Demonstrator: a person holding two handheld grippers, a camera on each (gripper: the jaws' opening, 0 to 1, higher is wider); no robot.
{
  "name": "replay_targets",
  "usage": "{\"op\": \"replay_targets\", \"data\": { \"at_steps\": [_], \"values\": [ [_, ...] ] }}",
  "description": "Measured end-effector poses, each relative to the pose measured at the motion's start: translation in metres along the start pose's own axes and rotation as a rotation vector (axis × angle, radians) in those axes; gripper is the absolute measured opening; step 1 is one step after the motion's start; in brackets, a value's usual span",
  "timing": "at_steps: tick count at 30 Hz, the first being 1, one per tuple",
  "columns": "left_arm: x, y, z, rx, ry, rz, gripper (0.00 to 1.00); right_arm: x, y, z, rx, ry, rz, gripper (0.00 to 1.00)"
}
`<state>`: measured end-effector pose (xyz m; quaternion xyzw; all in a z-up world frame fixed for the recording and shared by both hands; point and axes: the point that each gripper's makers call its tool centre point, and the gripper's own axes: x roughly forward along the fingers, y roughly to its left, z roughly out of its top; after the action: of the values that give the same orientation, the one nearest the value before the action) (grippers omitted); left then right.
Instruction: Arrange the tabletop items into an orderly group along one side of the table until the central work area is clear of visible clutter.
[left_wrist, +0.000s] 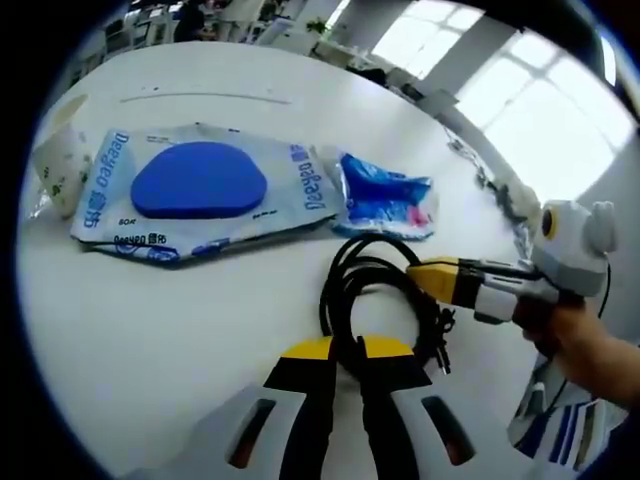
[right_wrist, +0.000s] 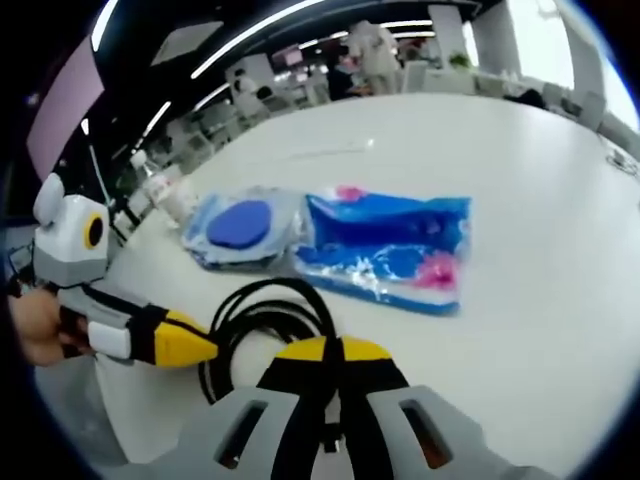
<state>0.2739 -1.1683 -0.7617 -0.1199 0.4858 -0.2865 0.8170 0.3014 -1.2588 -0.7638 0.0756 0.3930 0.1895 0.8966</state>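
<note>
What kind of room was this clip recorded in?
Probably an open-plan office or lab: a big white table, rows of desks behind it under long ceiling strip lights, and tall windows along one side.

Wet-wipes pack (left_wrist: 195, 190), near the table's far edge: brand "Deeyeo" printed along both ends; smaller print illegible.

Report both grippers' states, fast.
Left gripper: shut on the black cable.
Right gripper: shut on the same cable.
</note>
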Motion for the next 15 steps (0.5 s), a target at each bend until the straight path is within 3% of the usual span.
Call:
{"op": "replay_targets", "data": {
  "at_steps": [15],
  "values": [
    [0.0004, 0.0000, 0.0003, -0.002, -0.001, 0.005, 0.08, 0.0008, -0.0006, -0.0010, 0.045, 0.015, 0.015, 0.00]
  ]
}}
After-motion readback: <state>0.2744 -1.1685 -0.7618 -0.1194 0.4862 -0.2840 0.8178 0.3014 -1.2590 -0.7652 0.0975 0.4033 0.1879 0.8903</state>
